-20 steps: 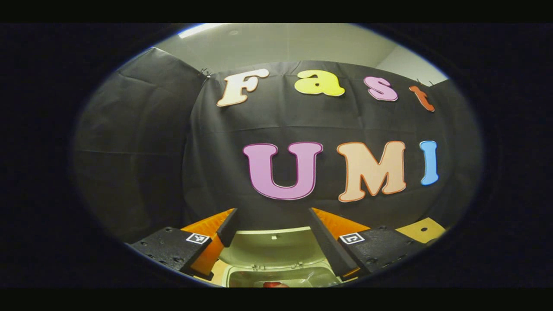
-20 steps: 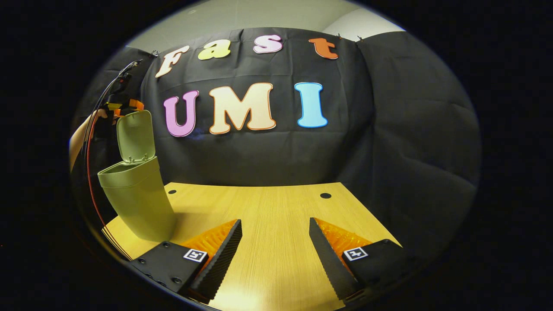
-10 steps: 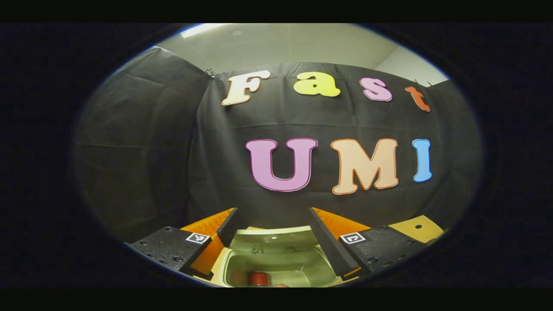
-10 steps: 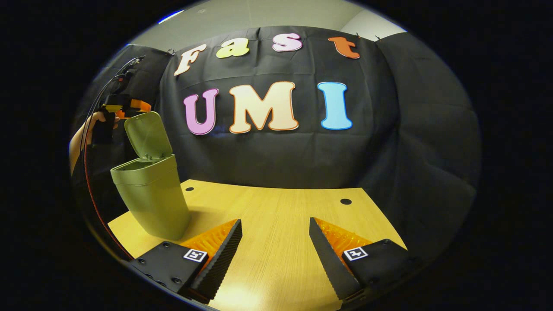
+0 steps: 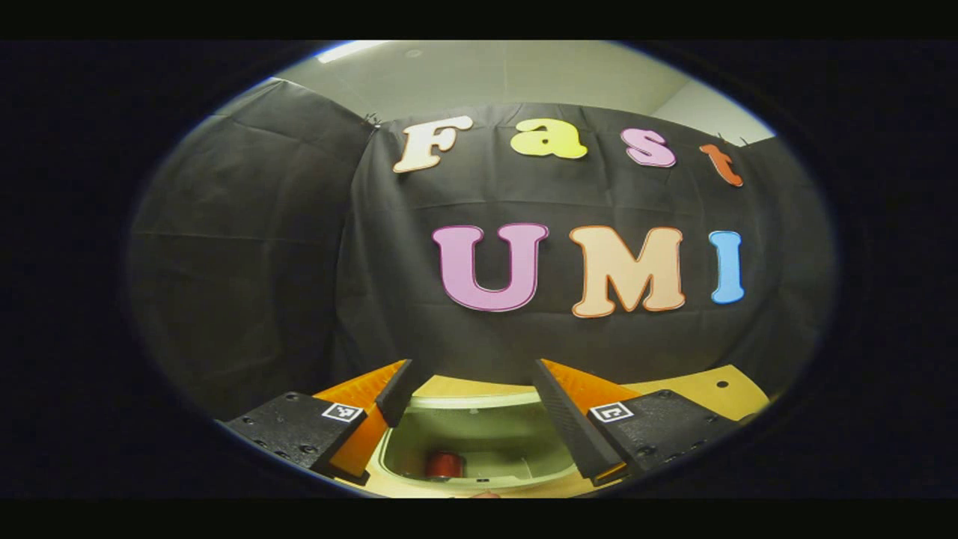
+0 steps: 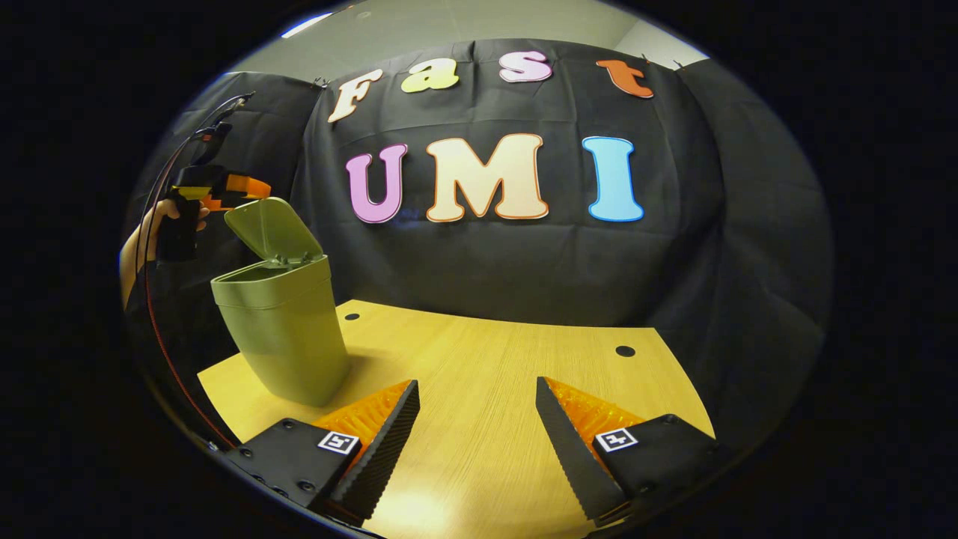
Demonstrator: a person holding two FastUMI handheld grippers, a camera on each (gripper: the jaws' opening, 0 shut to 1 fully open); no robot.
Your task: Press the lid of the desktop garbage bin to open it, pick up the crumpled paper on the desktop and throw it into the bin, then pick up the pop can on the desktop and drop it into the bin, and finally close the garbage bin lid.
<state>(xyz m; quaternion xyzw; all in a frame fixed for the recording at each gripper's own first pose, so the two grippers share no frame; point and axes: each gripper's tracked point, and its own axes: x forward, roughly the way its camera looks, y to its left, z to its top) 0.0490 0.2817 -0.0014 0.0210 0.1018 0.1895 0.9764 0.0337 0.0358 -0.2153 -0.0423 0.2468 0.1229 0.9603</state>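
The olive-green bin (image 6: 281, 337) stands on the left part of the wooden table (image 6: 486, 359). Its lid (image 6: 273, 228) is hinged on the wall side and leans halfway down over the opening. My left gripper (image 6: 224, 186), held in a hand, rests at the lid's raised edge. In the left gripper view the left gripper (image 5: 471, 378) is open, with the lid (image 5: 471, 402) just beneath its tips. Below that, the red pop can (image 5: 444, 464) lies inside the bin (image 5: 486, 442). My right gripper (image 6: 476, 389) stands open and empty low over the table, right of the bin.
The table has two small round holes (image 6: 625, 350) near its back edge. A red cable (image 6: 153, 314) hangs from the left gripper down past the table's left edge. The black cloth wall closes the back and both sides.
The lid has tipped from nearly upright to halfway down, with the left gripper following its edge forward. More of the bin's inside and the can show. The right gripper view has swung slightly left.
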